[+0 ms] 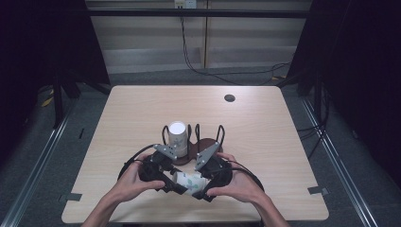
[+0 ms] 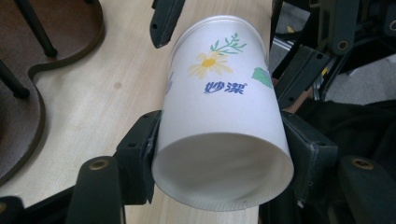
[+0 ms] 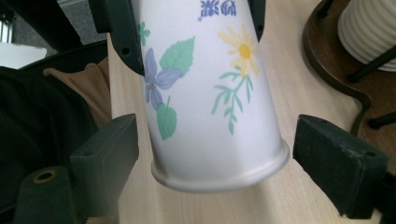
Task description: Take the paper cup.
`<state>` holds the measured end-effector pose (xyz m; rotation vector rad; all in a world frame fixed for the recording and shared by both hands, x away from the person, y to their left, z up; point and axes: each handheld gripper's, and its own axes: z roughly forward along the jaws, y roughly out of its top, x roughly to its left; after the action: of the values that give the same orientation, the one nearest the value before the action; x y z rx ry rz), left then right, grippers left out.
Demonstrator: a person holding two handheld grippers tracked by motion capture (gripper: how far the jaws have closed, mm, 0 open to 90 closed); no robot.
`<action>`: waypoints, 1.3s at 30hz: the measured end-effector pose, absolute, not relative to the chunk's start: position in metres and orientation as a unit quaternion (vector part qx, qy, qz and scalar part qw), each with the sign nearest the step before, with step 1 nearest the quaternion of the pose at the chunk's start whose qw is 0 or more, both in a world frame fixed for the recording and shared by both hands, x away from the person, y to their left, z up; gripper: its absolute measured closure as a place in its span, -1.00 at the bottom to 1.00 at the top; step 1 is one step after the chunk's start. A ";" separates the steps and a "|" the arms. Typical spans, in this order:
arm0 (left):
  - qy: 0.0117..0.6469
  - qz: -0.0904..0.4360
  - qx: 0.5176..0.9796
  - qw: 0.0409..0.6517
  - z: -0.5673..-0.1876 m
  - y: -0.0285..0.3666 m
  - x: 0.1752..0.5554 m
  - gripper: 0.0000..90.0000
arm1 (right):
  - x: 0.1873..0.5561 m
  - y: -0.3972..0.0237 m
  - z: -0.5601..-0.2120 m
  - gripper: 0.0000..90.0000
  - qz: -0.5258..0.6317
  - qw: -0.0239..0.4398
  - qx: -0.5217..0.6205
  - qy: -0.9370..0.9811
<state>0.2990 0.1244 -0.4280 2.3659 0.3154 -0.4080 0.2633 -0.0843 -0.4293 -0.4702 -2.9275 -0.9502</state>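
A white paper cup (image 1: 187, 181) printed with flowers lies on its side just above the table's front edge, between my two grippers. My left gripper (image 2: 219, 154) is shut on the cup (image 2: 222, 116) near its base, both pads pressed against its wall. Around the rim end of the cup (image 3: 210, 107) my right gripper (image 3: 226, 154) stands open, with a gap between each pad and the cup. In the high view the left gripper (image 1: 176, 182) and right gripper (image 1: 199, 185) face each other, a hand on each.
A brown wooden cup rack (image 1: 204, 144) with black wire loops stands just behind the grippers. A second white cup (image 1: 177, 135) sits upright in its left slot. The light wooden table (image 1: 265, 132) has a small dark hole (image 1: 230, 98) at the back right.
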 end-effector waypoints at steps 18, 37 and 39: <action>0.120 -0.116 0.909 0.382 -0.422 0.130 0.295 -0.19 | 0.258 -0.129 -0.428 -0.69 -0.367 -0.011 -0.202 -0.908; 0.124 -0.077 0.881 0.450 -0.427 0.138 0.295 -0.20 | 0.253 -0.157 -0.433 -0.69 -0.456 -0.027 -0.241 -0.856; 0.124 -0.077 0.875 0.462 -0.427 0.139 0.295 -0.20 | 0.253 -0.157 -0.432 -0.69 -0.462 -0.031 -0.243 -0.853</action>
<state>0.2949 0.1387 -0.4270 2.1514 0.3047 -0.1900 0.2525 -0.1569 -0.4324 -0.7777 -2.7321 -1.4792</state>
